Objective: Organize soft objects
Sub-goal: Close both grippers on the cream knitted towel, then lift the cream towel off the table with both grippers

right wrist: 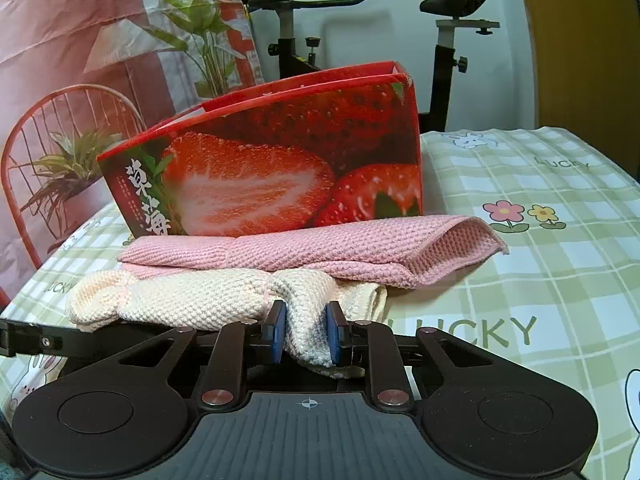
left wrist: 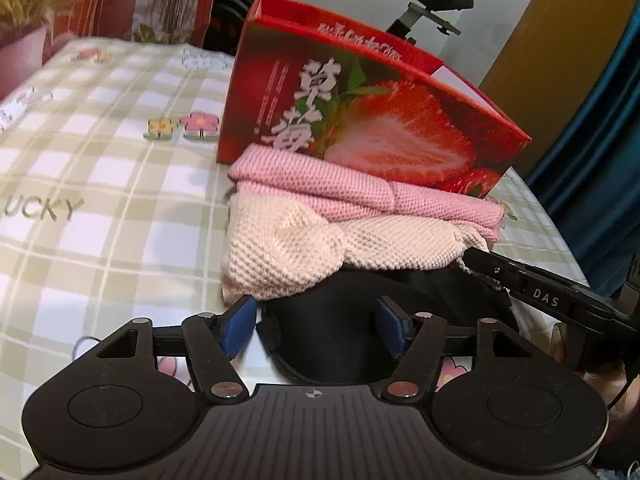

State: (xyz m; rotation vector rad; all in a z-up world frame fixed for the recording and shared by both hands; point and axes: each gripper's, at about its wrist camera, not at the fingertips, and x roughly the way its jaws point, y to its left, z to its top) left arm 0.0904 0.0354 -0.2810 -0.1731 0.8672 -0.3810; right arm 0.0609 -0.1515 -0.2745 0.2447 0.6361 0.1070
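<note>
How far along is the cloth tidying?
Done: the pink cloth lies folded in front of the strawberry box. In hand: the right gripper pinches a fold of the cream cloth, which is still bunched; the left gripper is open over a black soft item. Left: both of those; nothing visibly boxed.

Folded cloth (right wrist: 304, 256) on the tablecloth (right wrist: 540, 280) just before the box (right wrist: 280, 168), knitted cloth (right wrist: 192, 304) nearest, overlapping it.

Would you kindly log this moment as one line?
right hand-held gripper: shut on cream cloth | left hand-held gripper: open | pink cloth: beside box
</note>
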